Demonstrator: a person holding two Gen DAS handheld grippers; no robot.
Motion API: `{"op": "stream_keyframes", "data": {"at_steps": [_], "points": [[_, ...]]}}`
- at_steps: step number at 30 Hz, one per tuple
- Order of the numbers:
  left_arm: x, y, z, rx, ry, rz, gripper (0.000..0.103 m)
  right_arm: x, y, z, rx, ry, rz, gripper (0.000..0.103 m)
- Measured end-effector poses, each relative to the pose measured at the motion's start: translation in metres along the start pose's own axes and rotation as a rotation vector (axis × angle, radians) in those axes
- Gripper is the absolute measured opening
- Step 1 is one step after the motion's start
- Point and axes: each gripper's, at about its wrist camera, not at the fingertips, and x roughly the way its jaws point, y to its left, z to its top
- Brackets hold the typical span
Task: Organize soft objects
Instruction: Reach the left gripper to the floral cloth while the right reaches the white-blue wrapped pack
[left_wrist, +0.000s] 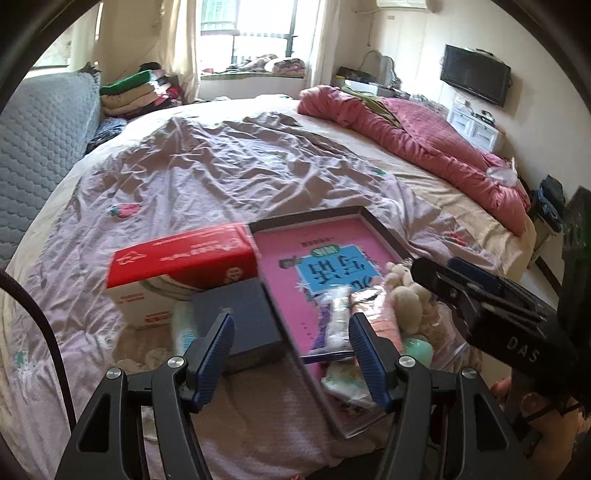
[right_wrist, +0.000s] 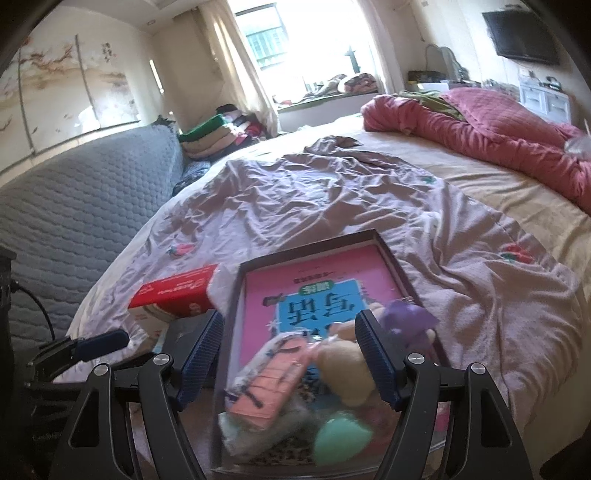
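Both tongs, left (left_wrist: 291, 343) and right (right_wrist: 291, 352), being held wide open, nothing gripped; soft toys (right_wrist: 343, 363) being kept in tray (right_wrist: 242, 295) on bed (right_wrist: 332, 192).

Pink, red and mauve dominate a sunlit bed.

A pink book cover (left_wrist: 325, 258) with a blue title panel fills a dark-framed tray (right_wrist: 384, 243); left of the tray sits a red-and-white carton (left_wrist: 177, 269) and a navy box (left_wrist: 240, 321). On the tray's near end lie a cream plush toy (left_wrist: 406, 295), a mint-green ball (right_wrist: 340, 435) and a salmon striped pouch (right_wrist: 273, 376). Beyond the tray, the mauve sheet (left_wrist: 221, 166) carries strawberry motifs, and a rose quilt (left_wrist: 424, 136) lies bunched. Both grippers' fingers (left_wrist: 218, 347) are ribbed blue.
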Motion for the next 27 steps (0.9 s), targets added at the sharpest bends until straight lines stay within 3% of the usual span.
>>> {"op": "stream_keyframes", "data": {"at_steps": [9, 15, 21, 27], "points": [[-0.018, 0.067, -0.003, -0.091, 0.008, 0.087, 0.064, 0.006, 0.053, -0.001, -0.077, 0.019, 0.06, 0.075], [-0.022, 0.128, -0.019, -0.181, 0.057, 0.148, 0.065, 0.019, 0.091, -0.007, -0.139, 0.061, 0.1, 0.075], [-0.009, 0.169, -0.04, -0.233, 0.136, 0.148, 0.065, 0.032, 0.126, -0.021, -0.2, 0.108, 0.145, 0.076], [0.015, 0.185, -0.062, -0.297, 0.208, 0.082, 0.065, 0.053, 0.15, -0.042, -0.151, 0.201, 0.213, 0.075]]}}
